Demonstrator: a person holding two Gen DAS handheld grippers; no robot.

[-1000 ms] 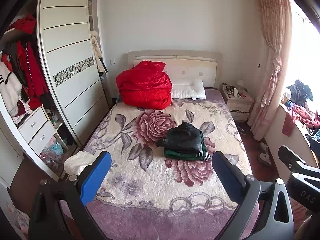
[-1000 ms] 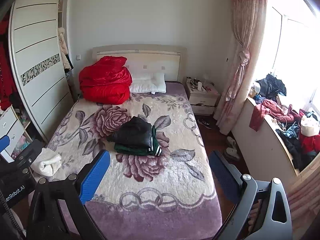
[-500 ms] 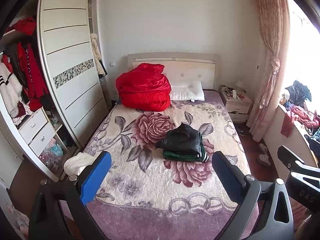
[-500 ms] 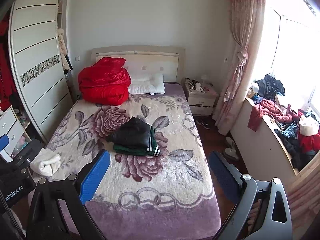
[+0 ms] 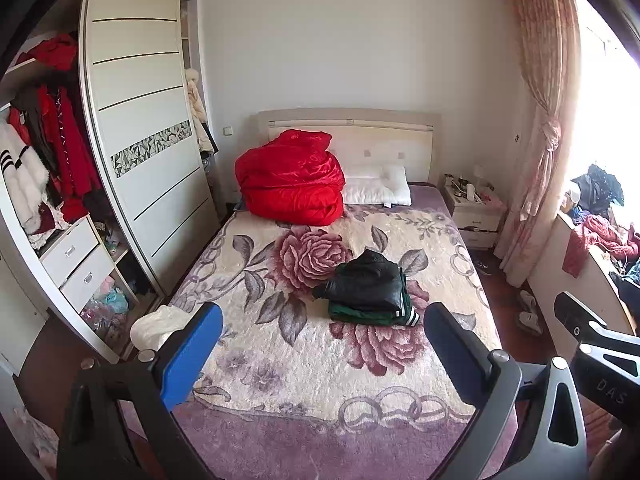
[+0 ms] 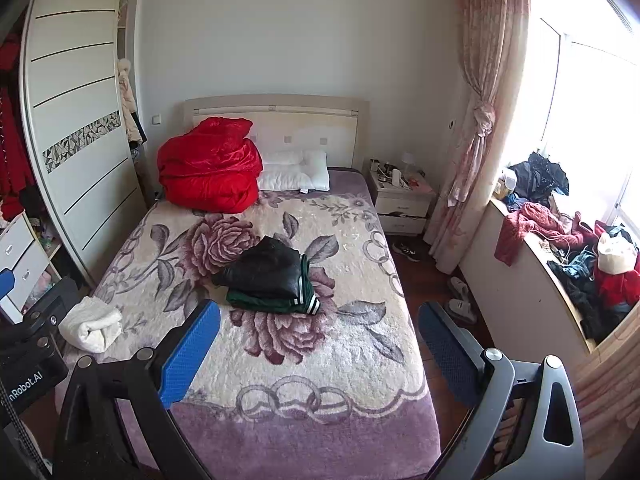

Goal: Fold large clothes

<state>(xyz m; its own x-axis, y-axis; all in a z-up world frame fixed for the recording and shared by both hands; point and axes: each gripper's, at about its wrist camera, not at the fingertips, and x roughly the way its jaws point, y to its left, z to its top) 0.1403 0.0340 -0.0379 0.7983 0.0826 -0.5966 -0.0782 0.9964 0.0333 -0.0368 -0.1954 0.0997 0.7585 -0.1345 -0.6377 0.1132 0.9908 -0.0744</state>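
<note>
A folded black garment (image 5: 366,280) lies on top of a folded dark green garment (image 5: 370,315) in the middle of the bed (image 5: 280,364); both also show in the right wrist view, black (image 6: 264,268) on green (image 6: 276,303). My left gripper (image 5: 320,354) is open and empty, held back from the foot of the bed. My right gripper (image 6: 318,350) is open and empty, also back from the foot. A rolled white garment (image 5: 156,326) lies at the bed's left edge, seen too in the right wrist view (image 6: 91,329).
A red quilt (image 5: 290,182) and white pillow (image 5: 378,190) lie at the headboard. An open wardrobe (image 5: 132,152) stands left. A nightstand (image 5: 474,212), curtain (image 5: 536,152) and a window ledge piled with clothes (image 6: 576,256) stand right. Slippers (image 6: 460,300) lie on the floor.
Both grippers have drawn slightly back and up from the bed, so the view widens a little. Nothing on the bed has moved.
</note>
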